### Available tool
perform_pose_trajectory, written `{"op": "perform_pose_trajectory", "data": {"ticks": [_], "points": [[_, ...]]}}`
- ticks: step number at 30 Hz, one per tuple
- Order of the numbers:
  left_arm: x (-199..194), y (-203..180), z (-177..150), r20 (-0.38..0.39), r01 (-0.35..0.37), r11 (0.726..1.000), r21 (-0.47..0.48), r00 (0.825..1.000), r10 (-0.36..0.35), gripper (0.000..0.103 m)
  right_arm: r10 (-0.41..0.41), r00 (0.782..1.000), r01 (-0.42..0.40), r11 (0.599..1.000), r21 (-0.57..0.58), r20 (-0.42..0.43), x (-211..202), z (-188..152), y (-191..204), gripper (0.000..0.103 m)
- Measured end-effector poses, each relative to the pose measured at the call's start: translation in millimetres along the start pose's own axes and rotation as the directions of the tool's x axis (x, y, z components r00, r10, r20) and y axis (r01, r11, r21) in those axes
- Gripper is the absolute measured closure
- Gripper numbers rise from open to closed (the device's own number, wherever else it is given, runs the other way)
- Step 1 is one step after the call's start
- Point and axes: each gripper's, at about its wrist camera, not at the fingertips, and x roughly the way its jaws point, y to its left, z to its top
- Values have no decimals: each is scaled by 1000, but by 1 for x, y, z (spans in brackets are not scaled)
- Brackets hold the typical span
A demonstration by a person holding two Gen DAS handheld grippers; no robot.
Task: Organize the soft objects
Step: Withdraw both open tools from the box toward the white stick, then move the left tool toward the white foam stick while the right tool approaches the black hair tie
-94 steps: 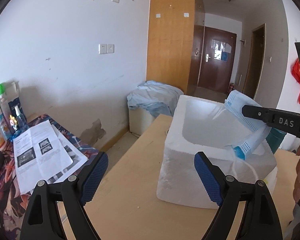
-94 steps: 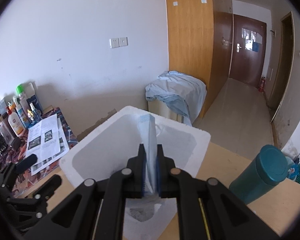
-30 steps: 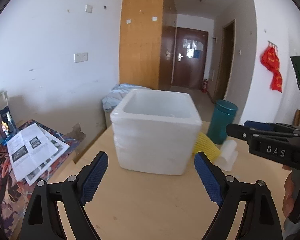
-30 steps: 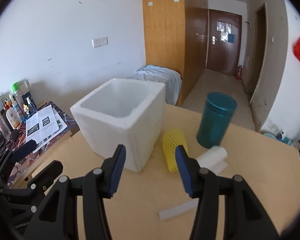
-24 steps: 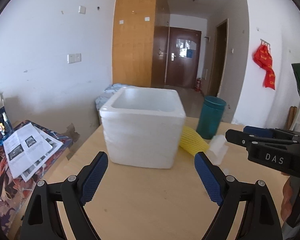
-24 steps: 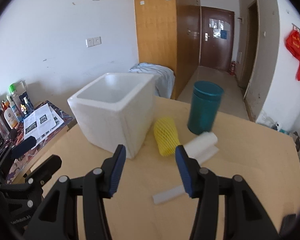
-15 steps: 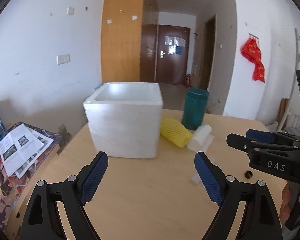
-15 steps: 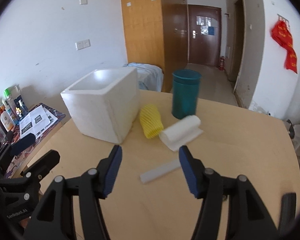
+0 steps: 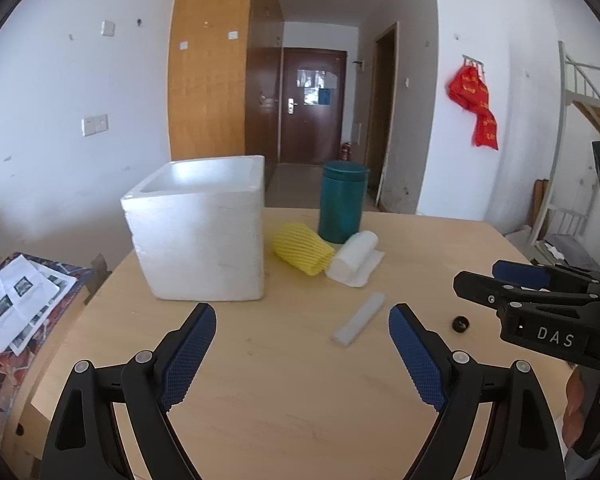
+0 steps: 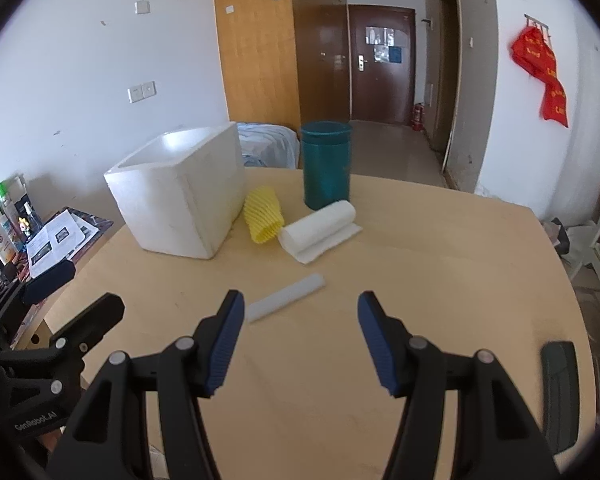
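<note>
Foam strip [image 10: 286,297] on table beyond right tool [image 10: 298,320], wide apart, empty.

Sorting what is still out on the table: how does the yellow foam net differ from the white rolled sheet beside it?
The yellow foam net is ribbed mesh, a closed sleeve; the white rolled sheet is smooth, with a loose flap lying flat. The net lies nearer the foam box. Both lie on their sides, touching.

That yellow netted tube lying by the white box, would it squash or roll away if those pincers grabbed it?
The yellow netted tube looks like open foam mesh, so it would probably squash under the pads and weigh little. It lies on its side, rounded, so a push might roll it, though the foam box and white roll crowd both sides.
</note>
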Motion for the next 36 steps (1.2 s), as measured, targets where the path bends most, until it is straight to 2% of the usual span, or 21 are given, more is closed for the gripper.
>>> {"op": "perform_pose_trajectory", "data": {"ticks": [13, 20, 33, 36], "points": [[1, -27, -4, 0, 107, 993, 45, 994, -107, 14, -57, 998, 57, 998, 39, -5, -15, -22, -23, 40], [18, -39, -3, -26, 158, 985, 62, 987, -156, 14, -71, 997, 72, 996, 56, -28, -8, -29, -35, 40], [47, -48, -4, -68, 188, 980, 59, 981, -184, 14, -71, 995, 75, 994, 73, -64, 9, -36, -48, 40], [53, -52, -5, -70, 177, 981, 77, 983, -172, 14, -64, 995, 70, 994, 84, -76, 15, -37, -52, 40]]}}
